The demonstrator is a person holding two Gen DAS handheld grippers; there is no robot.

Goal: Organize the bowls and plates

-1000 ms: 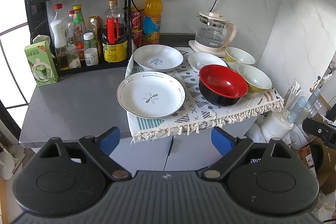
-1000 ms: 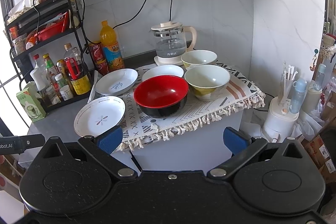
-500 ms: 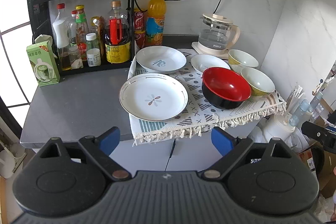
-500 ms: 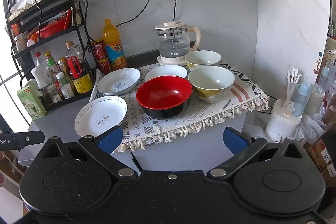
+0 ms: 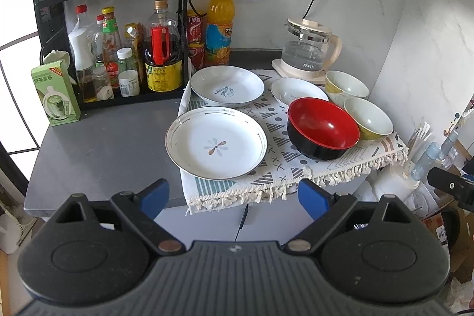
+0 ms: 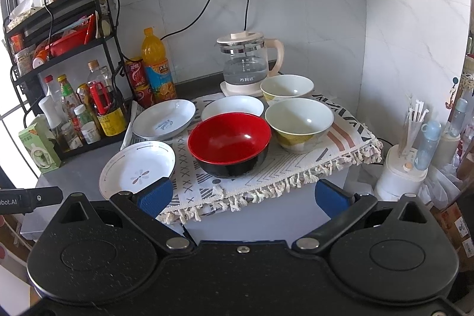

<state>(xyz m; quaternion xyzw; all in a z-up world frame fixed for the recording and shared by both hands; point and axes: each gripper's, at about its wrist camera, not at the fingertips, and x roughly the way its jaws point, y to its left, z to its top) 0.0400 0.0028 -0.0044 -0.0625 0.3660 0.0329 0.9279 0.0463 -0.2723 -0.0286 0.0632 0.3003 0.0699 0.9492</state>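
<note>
flower plate: ceramic, stiff, glazed so slick, breakable; lies just left of red bowl, part off the cloth. Grip at rim.
red bowl: prob. light lacquer/plastic; empty.
yellow bowls: right of red bowl, empty.
kettle: behind red bowl, some water.
left gripper: jaws wide apart, nothing held.
right gripper: same.

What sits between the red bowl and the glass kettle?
A small white dish lies between the red bowl and the glass kettle, clearest in the right wrist view.
</note>
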